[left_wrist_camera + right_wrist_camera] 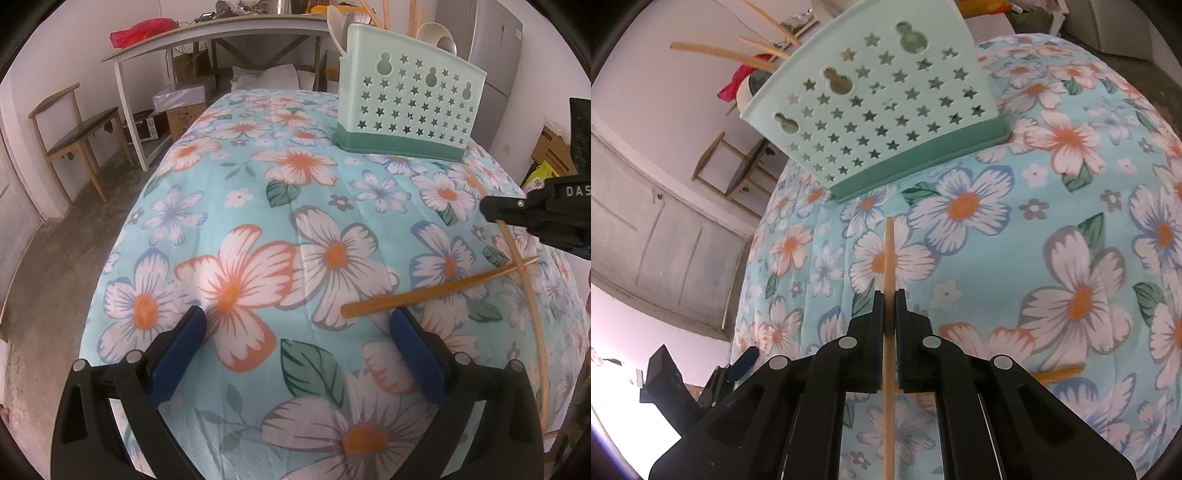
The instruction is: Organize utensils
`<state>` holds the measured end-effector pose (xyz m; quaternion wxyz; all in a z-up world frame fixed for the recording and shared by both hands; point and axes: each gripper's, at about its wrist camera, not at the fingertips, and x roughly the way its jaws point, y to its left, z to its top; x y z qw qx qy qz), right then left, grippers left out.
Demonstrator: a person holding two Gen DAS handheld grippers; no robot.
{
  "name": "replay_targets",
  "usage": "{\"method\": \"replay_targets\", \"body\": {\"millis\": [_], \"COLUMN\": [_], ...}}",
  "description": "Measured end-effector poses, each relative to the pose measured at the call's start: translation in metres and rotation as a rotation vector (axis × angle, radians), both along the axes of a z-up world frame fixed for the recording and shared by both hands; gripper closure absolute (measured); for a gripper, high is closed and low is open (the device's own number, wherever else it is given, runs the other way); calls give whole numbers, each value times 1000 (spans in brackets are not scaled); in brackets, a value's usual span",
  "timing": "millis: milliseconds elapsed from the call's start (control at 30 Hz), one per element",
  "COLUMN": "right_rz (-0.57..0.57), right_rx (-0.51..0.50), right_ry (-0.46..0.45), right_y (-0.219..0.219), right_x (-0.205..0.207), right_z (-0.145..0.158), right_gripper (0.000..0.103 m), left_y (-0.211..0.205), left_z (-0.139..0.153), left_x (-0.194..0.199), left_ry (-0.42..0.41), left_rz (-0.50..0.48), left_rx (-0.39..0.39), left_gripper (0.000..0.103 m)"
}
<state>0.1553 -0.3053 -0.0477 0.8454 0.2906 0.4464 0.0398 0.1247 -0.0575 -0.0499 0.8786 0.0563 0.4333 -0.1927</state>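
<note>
Between the jaws of your right gripper [889, 295] sits a pale chopstick [889, 258], pinched along its shaft with its tip pointing toward the green utensil holder [886, 110]. A darker chopstick [436, 291] lies flat on the flowered cloth [258, 221] covering the bench, crossing under the pale one. The holder stands upright at the far side, with spoons and sticks rising from it. Your left gripper [295, 332] hovers over the cloth, jaws spread wide and empty.
</note>
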Motion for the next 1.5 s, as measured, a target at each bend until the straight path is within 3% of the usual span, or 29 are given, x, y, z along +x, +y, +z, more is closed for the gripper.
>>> {"method": "replay_targets", "body": {"millis": [733,1500], "right_rz": [-228,-268], "right_rx": [34,52], "right_ry": [-32,-44], "right_y": [-89,-107], "right_x": [-70,-82], "right_z": [4,-3], "right_gripper": [99,99], "left_y": [-2,-7], "left_z": [1,1], "left_x": [-1,-2], "left_ry": [9,10], "left_rz": [16,19], "left_rx": [35,64], "left_gripper": [6,6]}}
